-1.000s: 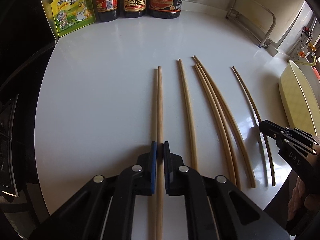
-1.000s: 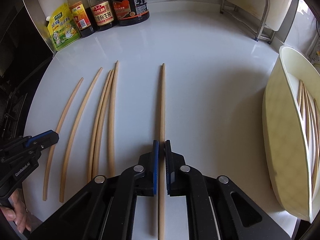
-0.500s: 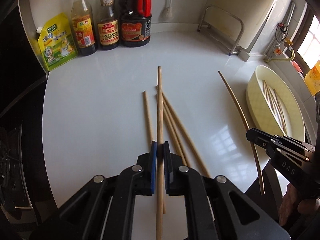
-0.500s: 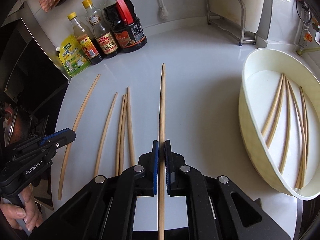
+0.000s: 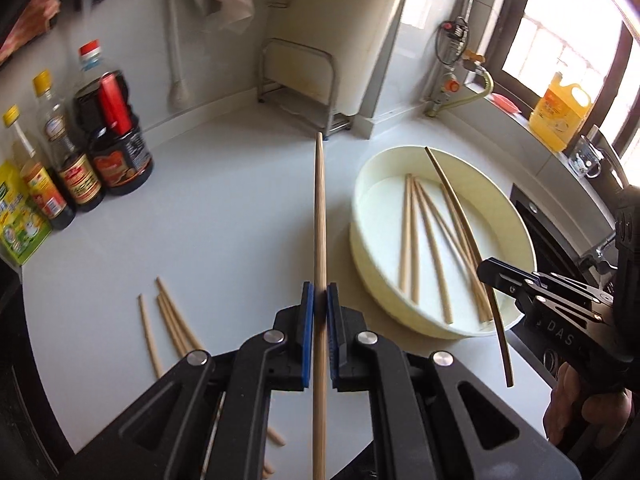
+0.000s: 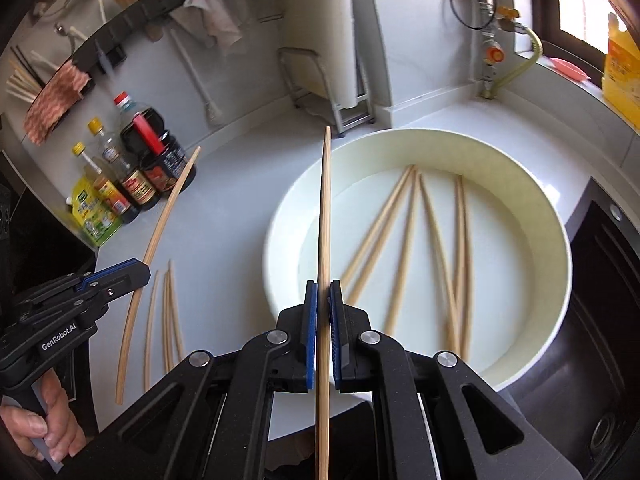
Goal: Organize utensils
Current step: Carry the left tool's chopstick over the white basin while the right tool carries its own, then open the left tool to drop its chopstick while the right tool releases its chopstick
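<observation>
We are holding one chopstick in each claw: the left gripper (image 5: 318,304) is clenched on a chopstick (image 5: 320,216) pointing forward along its fingers, and the right gripper (image 6: 324,292) is clenched on another chopstick (image 6: 325,208) the same way. The cream basin (image 6: 420,140) is lying directly beneath and ahead of the right claw, its stick's long axis crossing the rim, so the right hand is nearer; the left is hovering over the counter (image 5: 224,240) with the basin to its right. We are counting about six chopsticks (image 6: 404,248) in the basin and four loose chopsticks (image 5: 168,320) on the counter
</observation>
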{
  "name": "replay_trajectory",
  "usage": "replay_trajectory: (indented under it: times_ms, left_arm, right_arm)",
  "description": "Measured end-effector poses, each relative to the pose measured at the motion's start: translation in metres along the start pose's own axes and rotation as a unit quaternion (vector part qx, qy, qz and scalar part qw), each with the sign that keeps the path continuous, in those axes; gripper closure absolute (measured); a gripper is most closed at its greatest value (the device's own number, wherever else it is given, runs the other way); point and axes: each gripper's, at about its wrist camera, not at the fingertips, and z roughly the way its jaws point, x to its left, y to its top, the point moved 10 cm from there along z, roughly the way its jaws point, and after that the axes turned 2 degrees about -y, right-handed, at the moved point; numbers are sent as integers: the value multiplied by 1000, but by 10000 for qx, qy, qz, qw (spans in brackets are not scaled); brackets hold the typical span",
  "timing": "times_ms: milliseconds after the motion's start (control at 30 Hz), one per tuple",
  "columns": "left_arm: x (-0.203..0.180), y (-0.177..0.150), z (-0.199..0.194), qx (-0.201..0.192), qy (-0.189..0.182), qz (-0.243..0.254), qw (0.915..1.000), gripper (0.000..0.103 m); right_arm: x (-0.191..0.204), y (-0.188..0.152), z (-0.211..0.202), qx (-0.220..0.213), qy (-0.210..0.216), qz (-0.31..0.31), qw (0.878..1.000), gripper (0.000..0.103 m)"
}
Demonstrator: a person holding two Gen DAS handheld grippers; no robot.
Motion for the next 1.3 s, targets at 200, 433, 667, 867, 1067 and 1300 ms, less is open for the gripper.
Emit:
replay_trajectory:
  times_ms: [200, 433, 667, 867, 1067, 1300]
  left_arm:
    - [-61, 28, 28, 60, -296, 509, 9982, 96]
    - [-111, 46, 61, 135, -378, 957, 9946, 96]
    - [-133, 53, 92, 330, -327, 1163, 9921, 96]
    - [-138, 57, 106, 408, -282, 1239, 9911, 96]
    - [-138, 60, 111, 455, -244, 1230, 9911, 95]
    - [-128, 61, 108, 419, -169, 1064, 9933, 76]
  right_arm:
    - [-63, 12, -6, -162, -249, 470, 9985, 97]
    - [-109, 16, 2, -172, -419, 796, 9958, 97]
    - [-126, 22, 17, -122, -364, 922, 9950, 97]
    - [-127, 26, 32, -31, -299, 964, 9949, 97]
    - [-128, 26, 41, 55, -321, 914, 9953, 97]
    - [-131, 24, 40, 82, -309, 995, 9945, 94]
